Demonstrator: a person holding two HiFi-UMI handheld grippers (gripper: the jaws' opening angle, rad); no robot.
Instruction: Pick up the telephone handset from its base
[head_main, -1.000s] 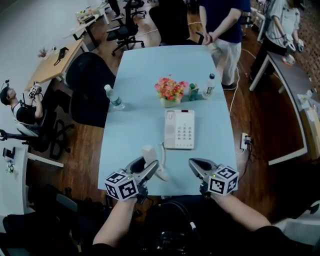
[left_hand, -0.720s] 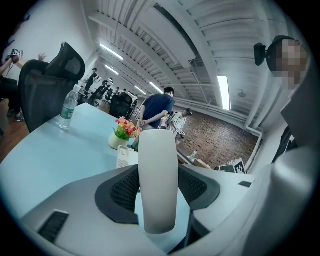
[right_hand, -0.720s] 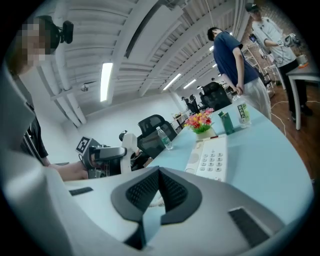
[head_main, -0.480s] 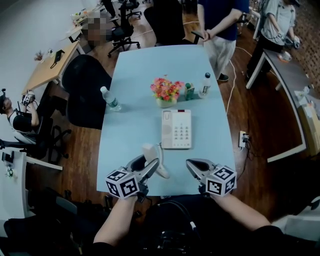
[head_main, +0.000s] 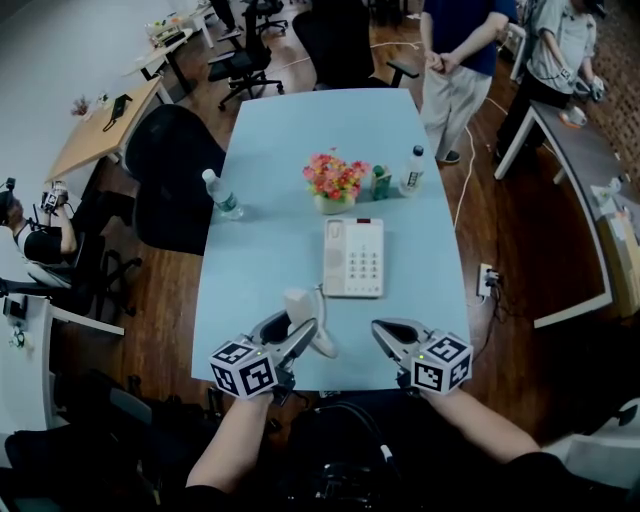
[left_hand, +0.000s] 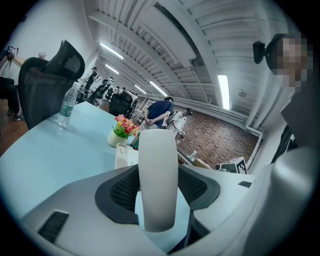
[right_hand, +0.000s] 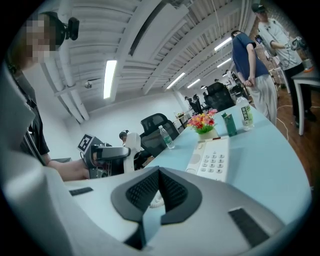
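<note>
Hardly anything moved: only the person (head_main: 455, 70) at the far edge stepped aside; handset (head_main: 298, 303) stays clamped in left gripper (head_main: 298, 326) jaws, off its base (head_main: 354, 258), over the surface's (head_main: 255, 270) near edge, so pickup looks done. Jaws of right gripper (head_main: 388, 334) pressed together, nothing btwn. Count: 1 handset, 1 base, 2 bottles (head_main: 222, 195), 1 flower pot (head_main: 338, 182).

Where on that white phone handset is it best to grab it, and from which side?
Grip the handset around its middle stretch, pinching across its narrow width from the two long sides. That stretch looks straight and even, so flat jaws should seat well there. The left gripper holds it that way now, clear of the base.
</note>
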